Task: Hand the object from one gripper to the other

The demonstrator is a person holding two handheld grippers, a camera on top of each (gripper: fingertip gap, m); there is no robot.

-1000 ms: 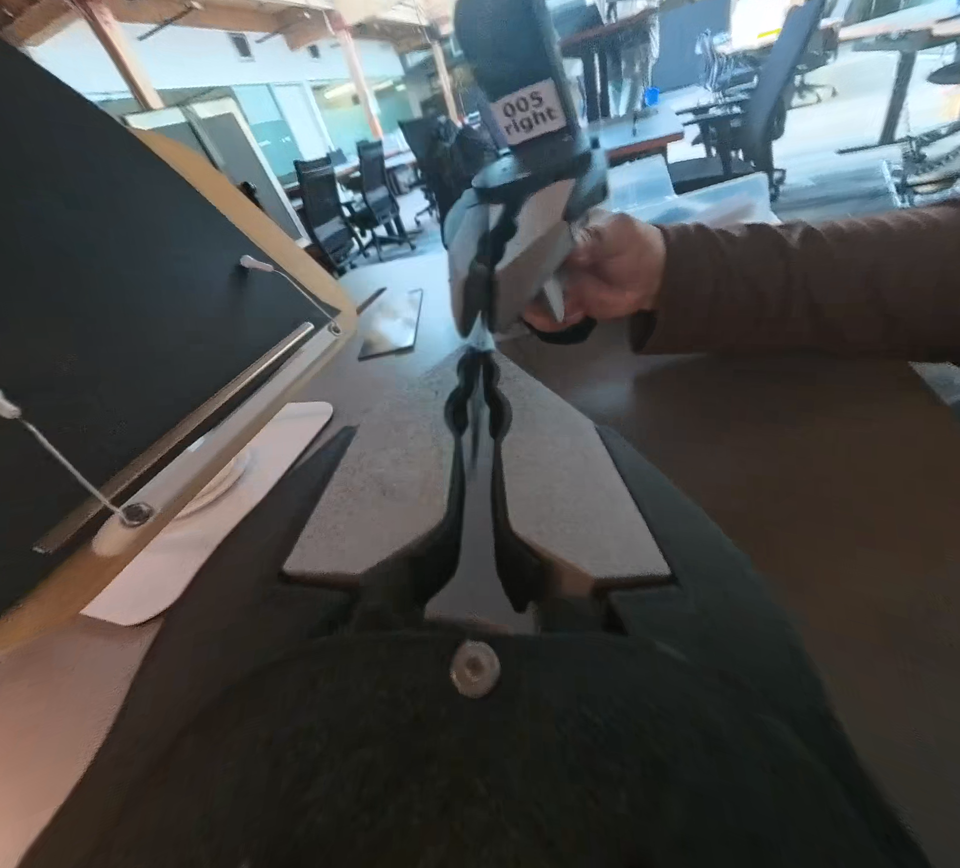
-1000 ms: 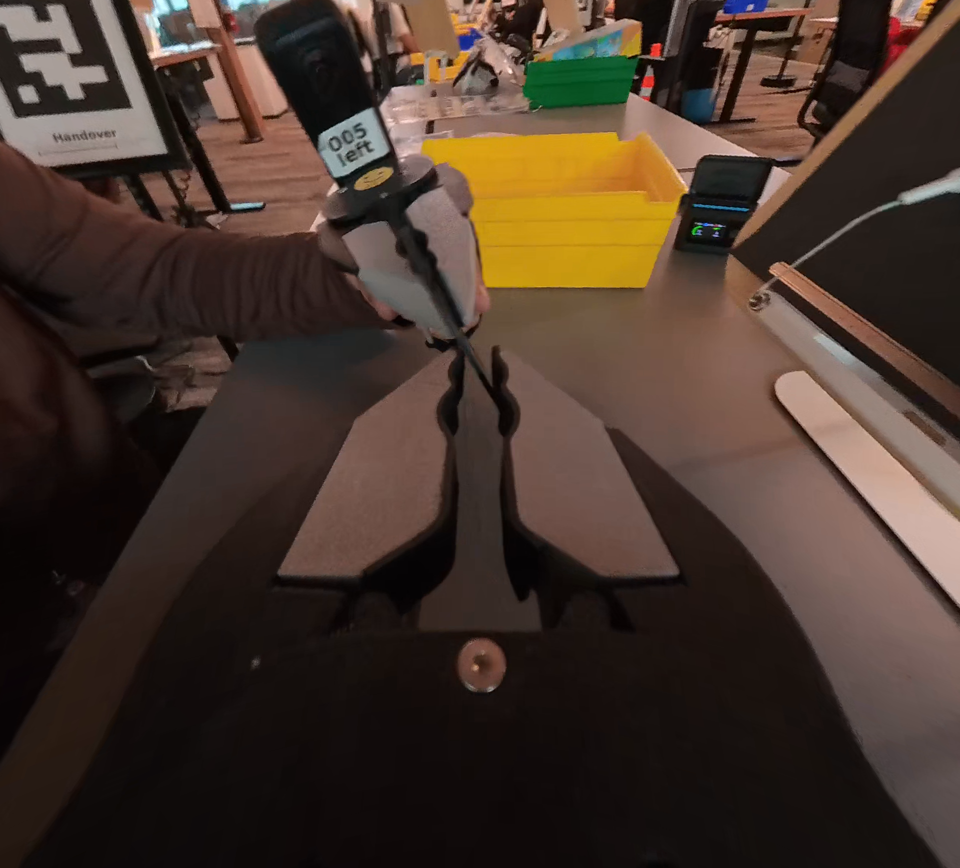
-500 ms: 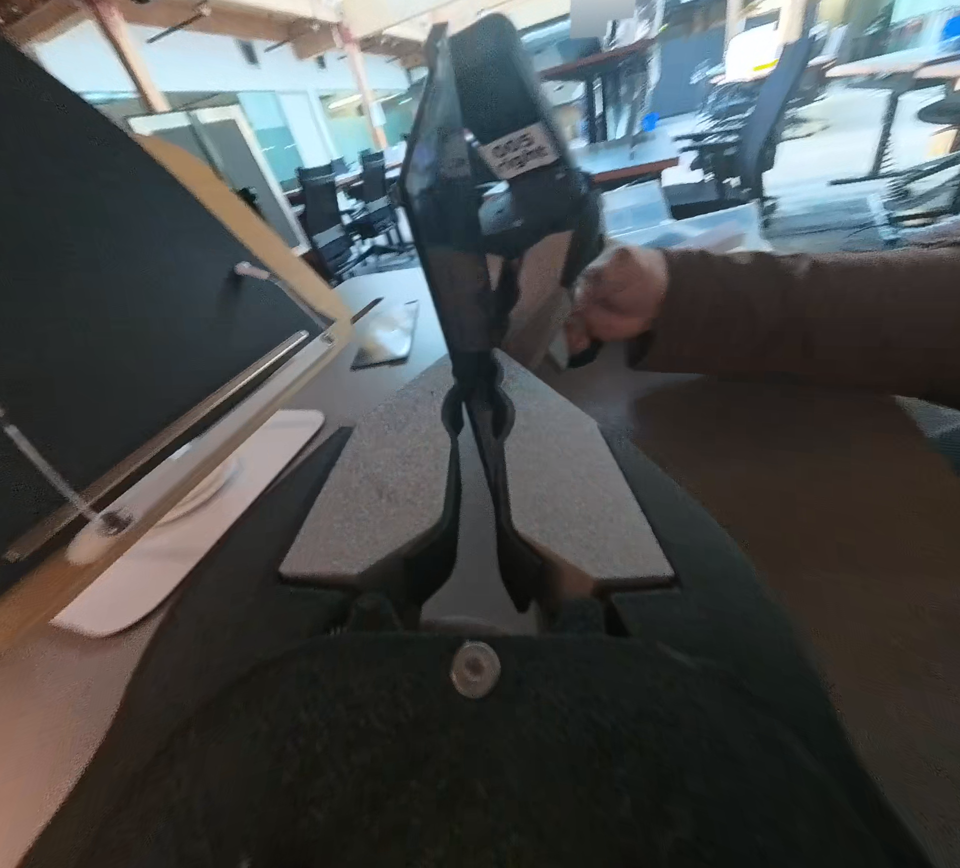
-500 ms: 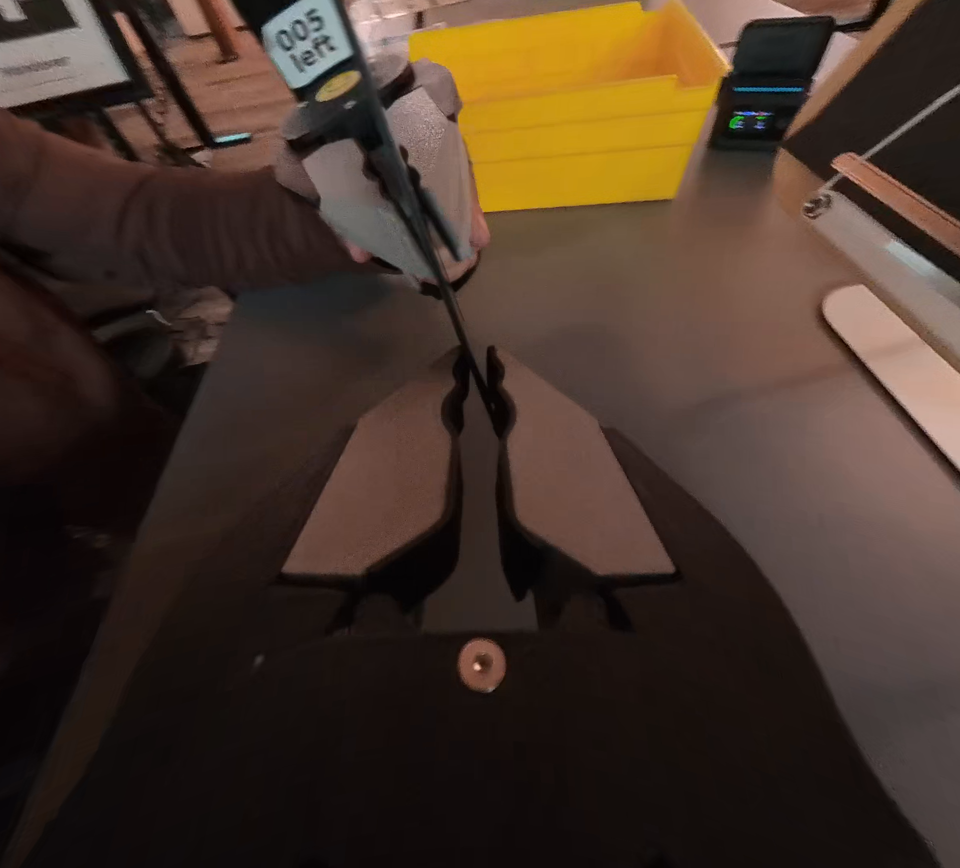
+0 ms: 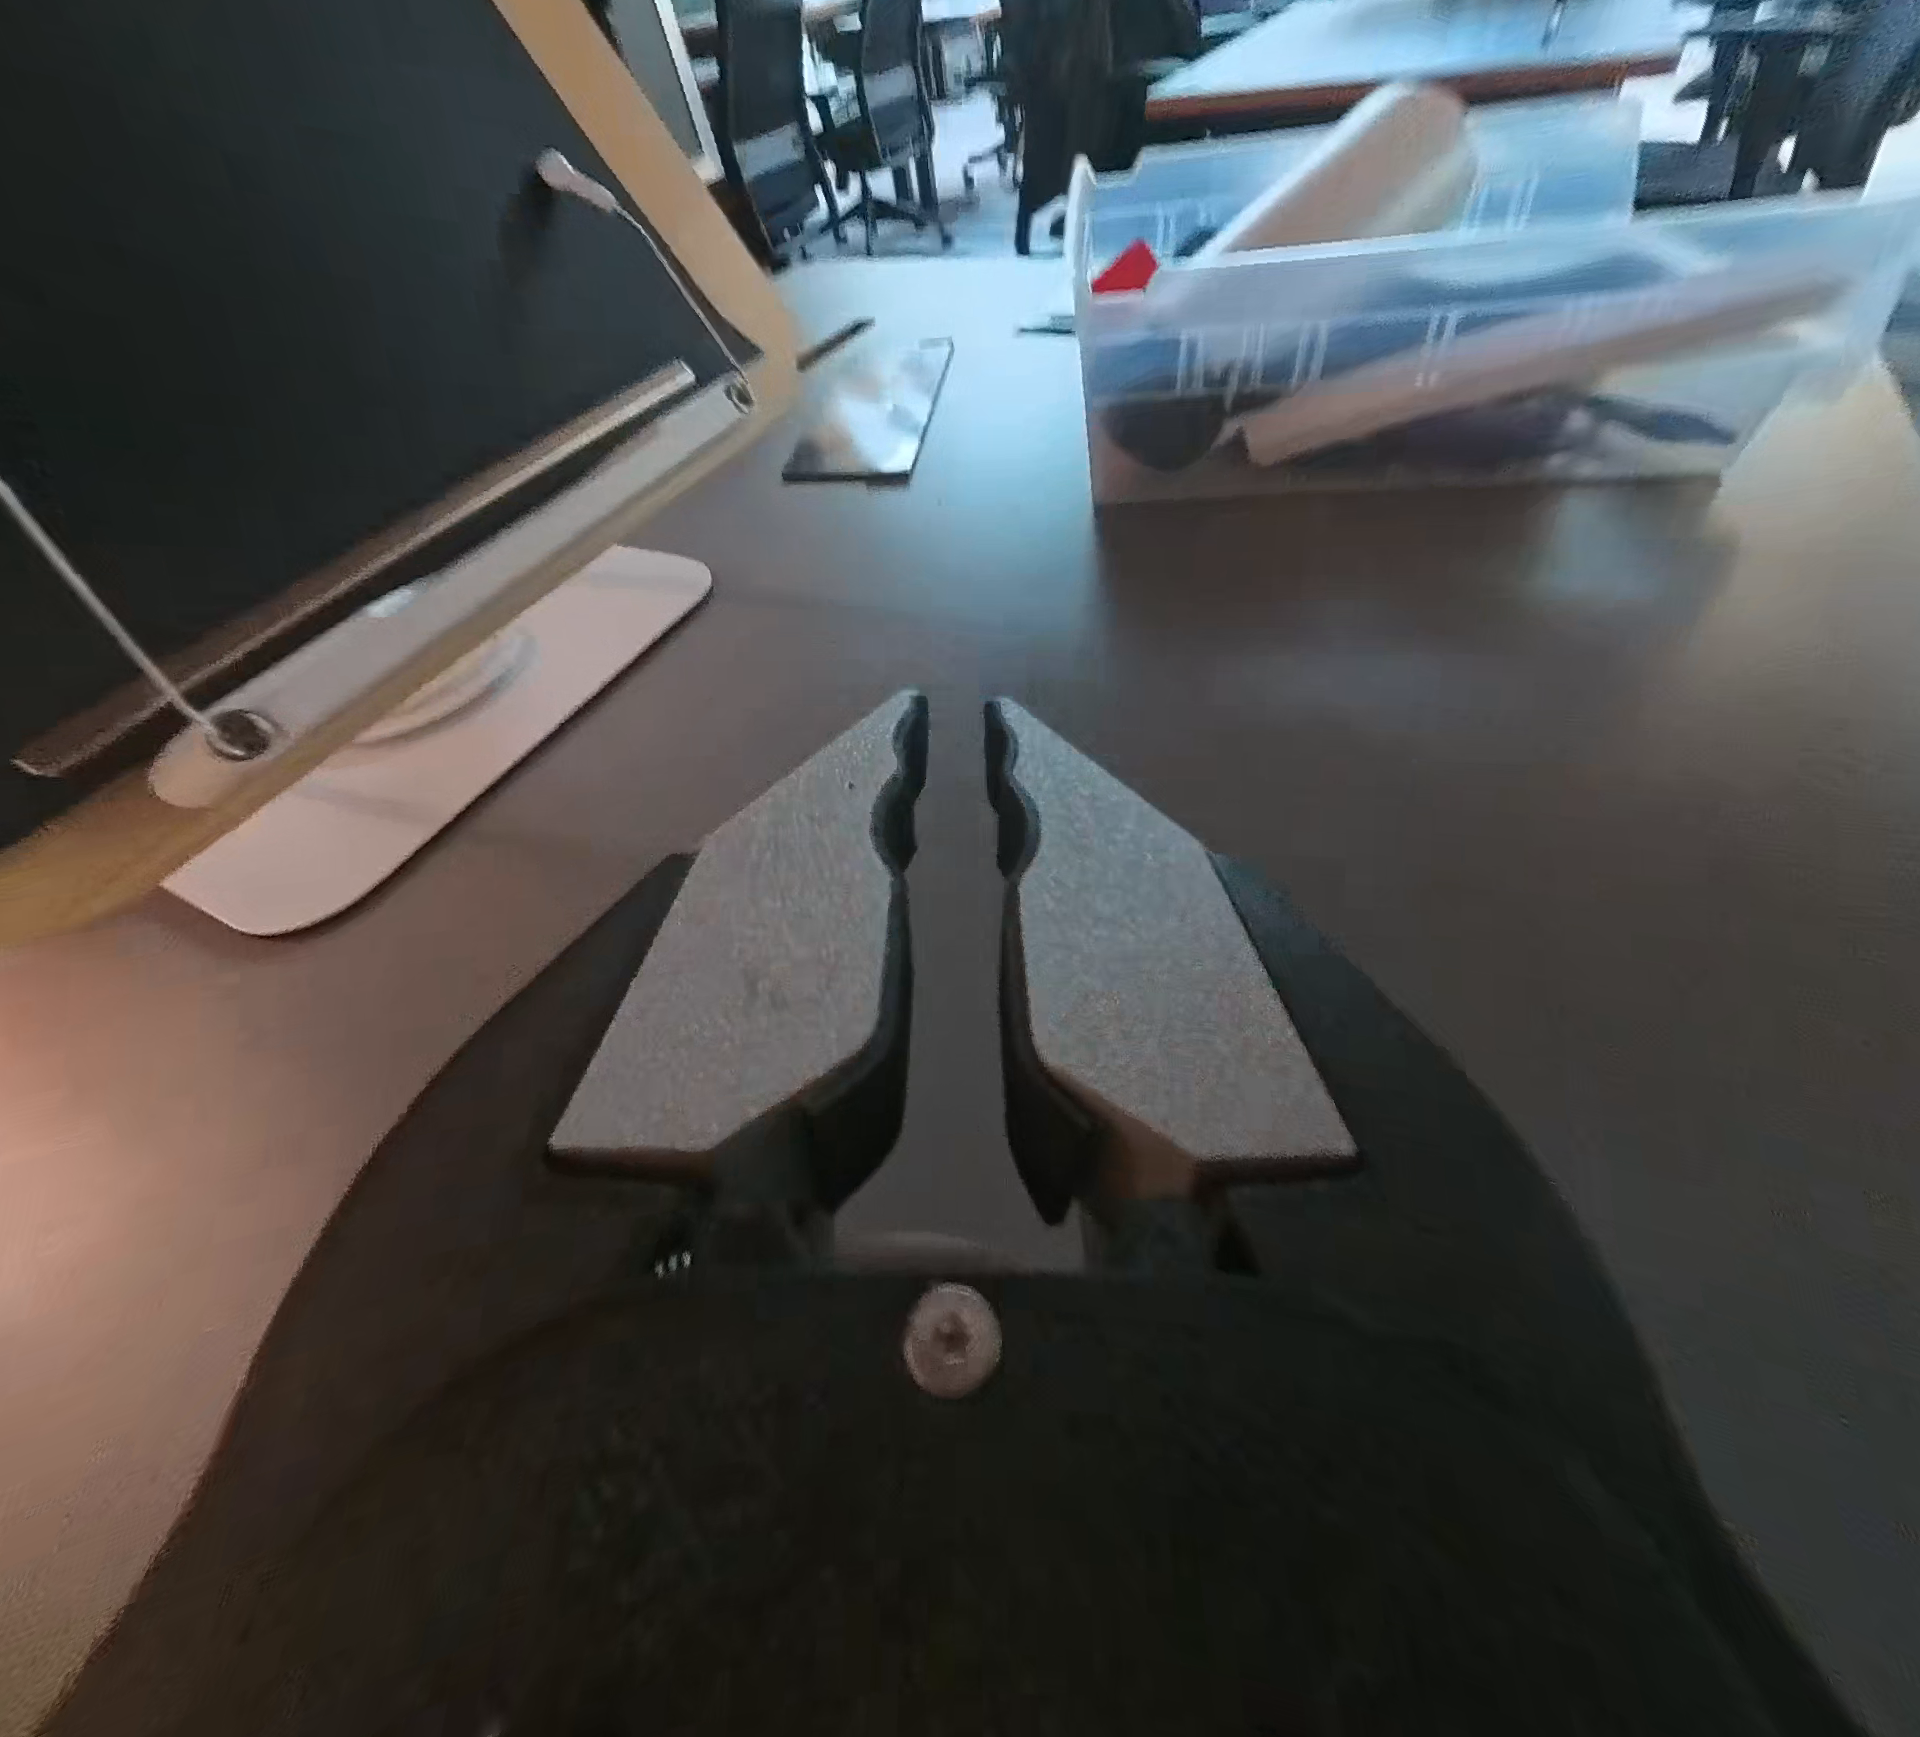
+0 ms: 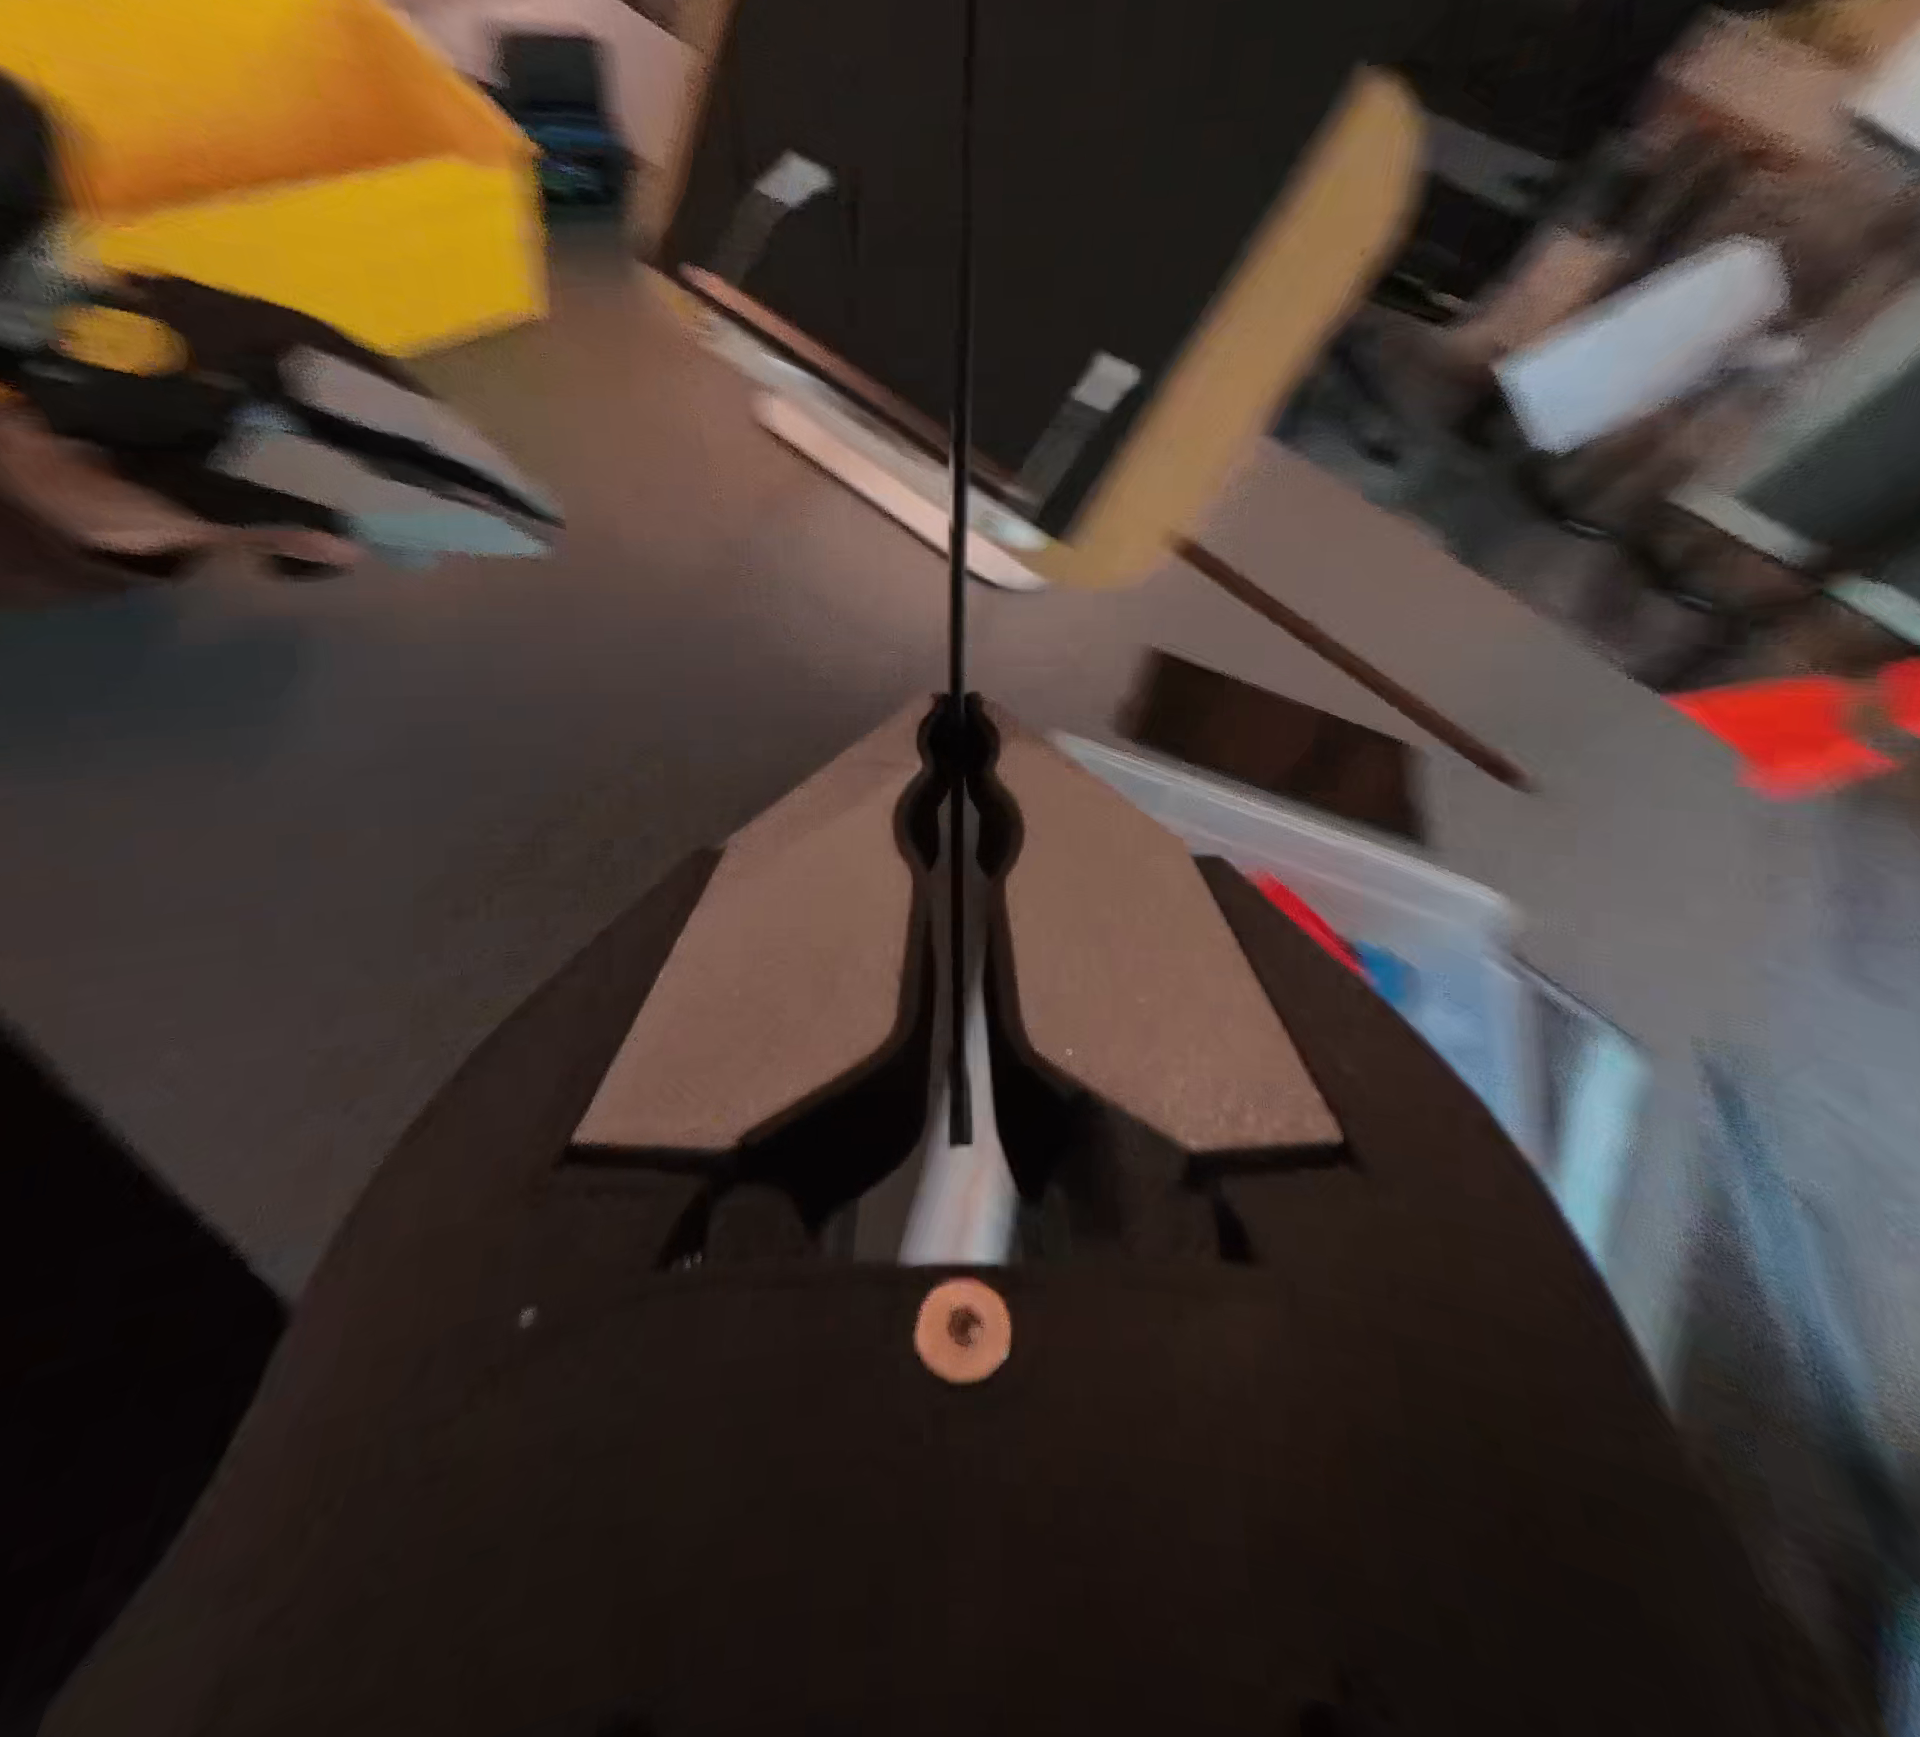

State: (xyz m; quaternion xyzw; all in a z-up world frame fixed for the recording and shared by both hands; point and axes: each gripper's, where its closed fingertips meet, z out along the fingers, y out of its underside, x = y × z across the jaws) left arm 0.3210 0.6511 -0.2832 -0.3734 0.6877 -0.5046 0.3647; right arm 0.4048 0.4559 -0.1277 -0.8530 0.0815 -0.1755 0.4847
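One thin dark sheet (image 6: 964, 253), seen edge-on, is now held only by the right gripper (image 6: 964, 713); half a second ago both grippers pinched it. The left gripper (image 5: 956, 726) has let go: its jaws stand a narrow gap apart with nothing between them, and the right gripper and the hand that filled its view are gone. The right gripper's jaws are closed on the sheet's near end. The sheet's long axis runs straight forward and up from the fingertips, out past the top of the right wrist view. That view is motion-blurred. Counted: two grippers, one yellow bin (image 6: 312, 160), one clear bin (image 5: 1455, 357), one dark table (image 5: 1351, 700).
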